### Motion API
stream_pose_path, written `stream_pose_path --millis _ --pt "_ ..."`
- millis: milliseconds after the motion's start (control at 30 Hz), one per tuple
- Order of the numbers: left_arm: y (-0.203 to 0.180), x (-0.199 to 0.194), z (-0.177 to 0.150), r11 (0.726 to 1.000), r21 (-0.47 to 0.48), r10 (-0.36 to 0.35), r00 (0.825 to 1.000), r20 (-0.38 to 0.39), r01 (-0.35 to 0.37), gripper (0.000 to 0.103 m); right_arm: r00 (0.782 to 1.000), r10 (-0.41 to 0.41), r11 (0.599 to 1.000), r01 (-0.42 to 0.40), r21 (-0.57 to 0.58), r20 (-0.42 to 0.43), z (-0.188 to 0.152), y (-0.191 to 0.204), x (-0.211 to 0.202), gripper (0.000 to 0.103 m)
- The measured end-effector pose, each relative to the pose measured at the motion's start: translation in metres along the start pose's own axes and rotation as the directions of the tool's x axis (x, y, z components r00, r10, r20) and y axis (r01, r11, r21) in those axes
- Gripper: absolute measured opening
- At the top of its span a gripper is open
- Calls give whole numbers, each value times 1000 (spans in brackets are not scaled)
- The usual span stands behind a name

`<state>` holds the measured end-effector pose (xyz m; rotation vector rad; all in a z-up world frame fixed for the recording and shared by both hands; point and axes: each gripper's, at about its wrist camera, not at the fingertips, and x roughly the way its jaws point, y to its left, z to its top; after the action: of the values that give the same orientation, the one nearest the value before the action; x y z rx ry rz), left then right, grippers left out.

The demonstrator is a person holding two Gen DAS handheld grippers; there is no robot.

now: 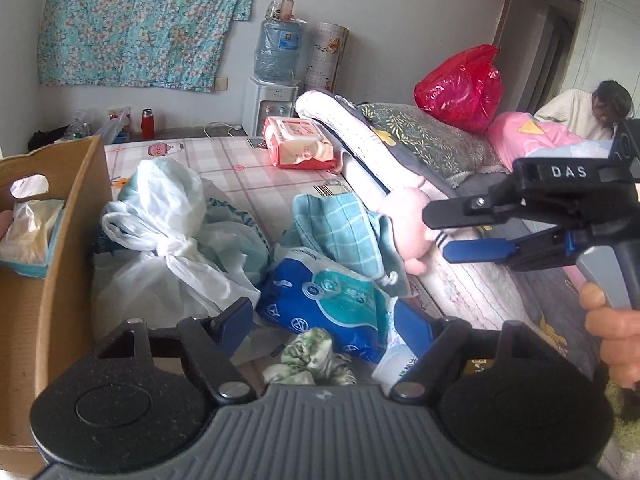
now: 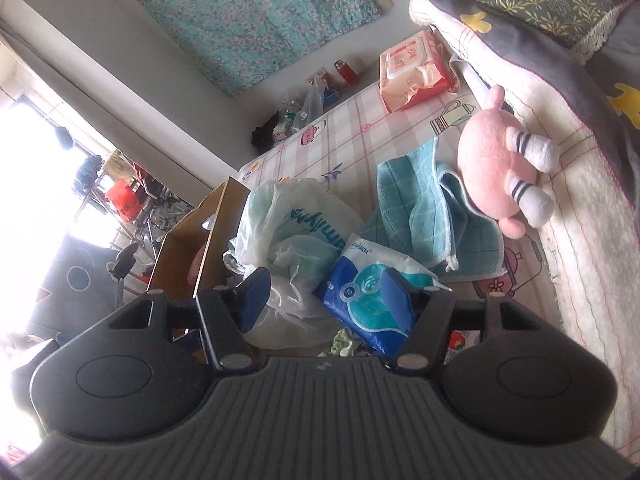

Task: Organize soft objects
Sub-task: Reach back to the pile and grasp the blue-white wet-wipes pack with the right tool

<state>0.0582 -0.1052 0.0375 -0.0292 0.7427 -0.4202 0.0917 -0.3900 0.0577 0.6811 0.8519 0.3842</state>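
Note:
A blue-and-teal soft pack lies on the checked bed sheet, with a crumpled green-white cloth in front of it. My left gripper hovers over both, open and holding nothing. A pink plush toy leans against the folded quilt beside a teal checked towel. My right gripper is open and empty; in the left wrist view its tips are close to the plush. A knotted white plastic bag lies to the left.
A cardboard box holding a tissue pack stands at the left. A pink wipes pack lies further back. Folded quilt, pillow, red bag and a person are to the right.

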Motion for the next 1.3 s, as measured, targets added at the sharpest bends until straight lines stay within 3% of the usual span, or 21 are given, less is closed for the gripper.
stream_pose_path --millis 67,133,333,500,667,867,1033,1300 --pt "-4 11 -7 1000 12 2 1000 -8 -2 74 1000 6 1000 -6 14 -17 0 -7 9 61" --pt "-7 25 -13 999 29 14 999 -29 -13 61 999 12 999 -11 30 -36 1 -16 21 60" --pt "-4 52 -21 999 34 16 997 -71 -14 39 996 39 995 -31 98 -80 10 -36 63 55" --pt "-5 68 -25 995 83 69 991 -114 -60 31 993 34 994 -22 107 -115 22 -44 97 55" --pt "4 78 -38 987 112 130 975 -180 -111 29 990 4 994 12 111 -143 30 -50 123 56" --pt "27 75 -48 987 59 160 957 -242 -151 29 986 -19 991 41 126 -168 33 -61 139 57" --pt "36 57 -44 991 19 136 967 -214 -135 34 975 -25 989 56 134 -221 26 -66 148 58" --pt "34 36 -29 995 -24 93 991 -101 -95 37 971 -30 989 62 131 -237 24 -63 150 59"
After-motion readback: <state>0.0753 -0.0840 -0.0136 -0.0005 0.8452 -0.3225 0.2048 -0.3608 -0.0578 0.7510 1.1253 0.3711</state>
